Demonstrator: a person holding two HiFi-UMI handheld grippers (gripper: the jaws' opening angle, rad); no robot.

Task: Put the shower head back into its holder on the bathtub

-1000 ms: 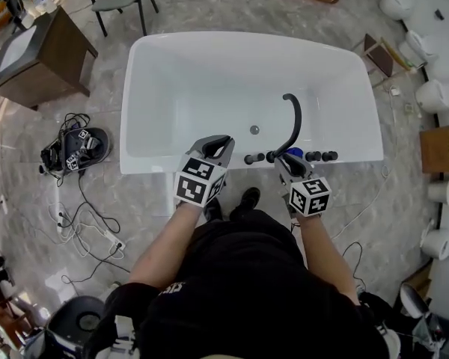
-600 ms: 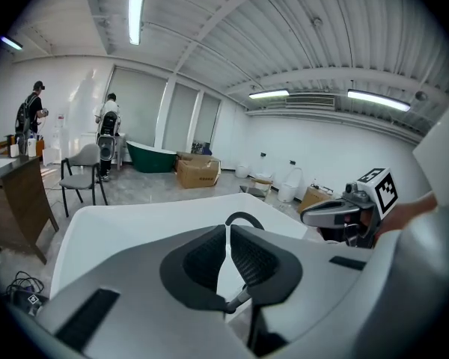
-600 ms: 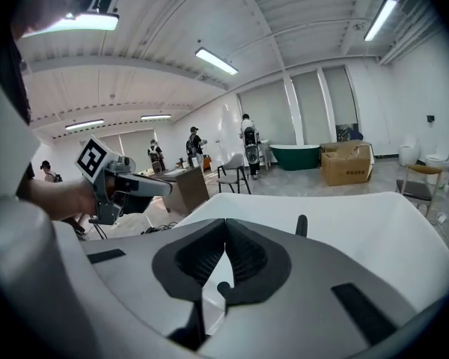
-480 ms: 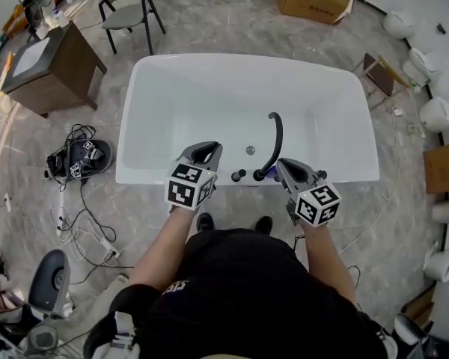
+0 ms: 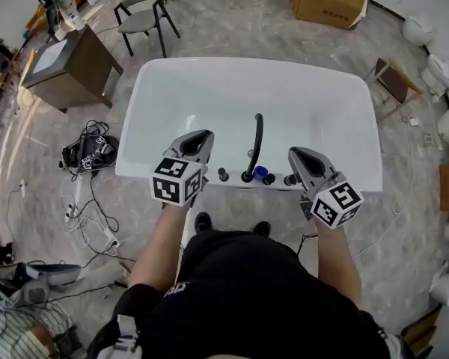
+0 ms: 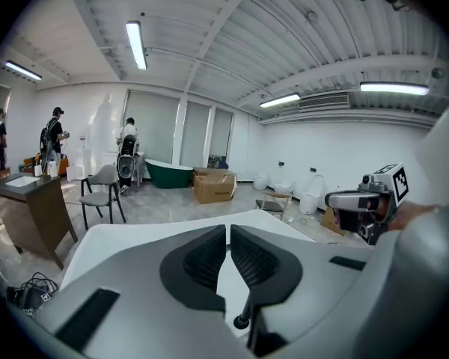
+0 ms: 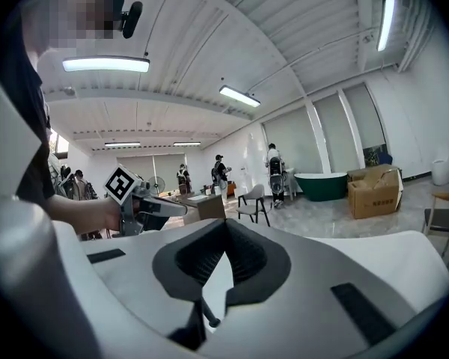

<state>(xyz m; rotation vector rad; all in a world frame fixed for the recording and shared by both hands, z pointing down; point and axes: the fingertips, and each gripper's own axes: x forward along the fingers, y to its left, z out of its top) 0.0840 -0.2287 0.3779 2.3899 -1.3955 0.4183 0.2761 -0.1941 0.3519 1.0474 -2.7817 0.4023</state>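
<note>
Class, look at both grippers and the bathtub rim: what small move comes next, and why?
Probably draw both back and stop. The left gripper and right gripper are shut on nothing, clear of the bathtub rim; no shower head lies loose in the tub, it seems parked among the black fittings.

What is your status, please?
Left gripper, right gripper shut, empty. Shower head on bathtub rim beside black spout, not held. Nothing blocking.

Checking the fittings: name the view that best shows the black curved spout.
Head view: the whole black curved spout shows from above against the white bathtub. Both gripper views show at most a dark stub below their jaws.
</note>
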